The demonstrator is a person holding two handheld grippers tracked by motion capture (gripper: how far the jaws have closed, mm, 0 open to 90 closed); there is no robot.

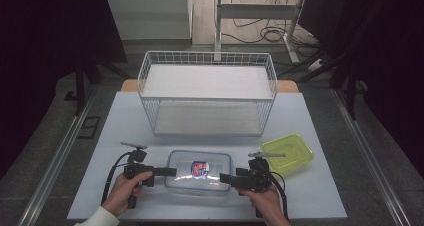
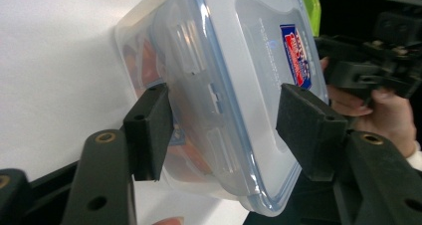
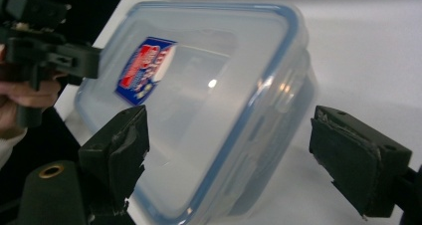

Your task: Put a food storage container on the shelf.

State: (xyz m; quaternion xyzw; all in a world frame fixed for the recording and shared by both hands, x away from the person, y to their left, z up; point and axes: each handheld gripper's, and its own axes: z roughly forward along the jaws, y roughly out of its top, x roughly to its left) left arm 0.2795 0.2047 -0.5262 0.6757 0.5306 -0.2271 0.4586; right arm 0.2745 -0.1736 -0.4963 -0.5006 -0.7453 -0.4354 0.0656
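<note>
A clear plastic container [image 1: 199, 171] with a blue-rimmed snap lid and a red and blue label [image 1: 200, 167] lies flat near the table's front edge. My left gripper [image 1: 170, 172] reaches its left end. In the left gripper view the container [image 2: 239, 85] sits between the jaws of that gripper [image 2: 229, 120]: one pad [image 2: 149, 125] is close against its side, the other pad [image 2: 308, 130] stands off the lid. My right gripper [image 1: 225, 178] is at the right end. Its jaws [image 3: 244, 155] straddle the container's [image 3: 199, 100] edge, wide open and apart from it.
A white wire basket [image 1: 207, 93] stands on the white table [image 1: 125, 116] behind the container. A lime-green tub [image 1: 287, 152] lies to the right, close behind my right gripper. The person's hands come in at the table's front edge.
</note>
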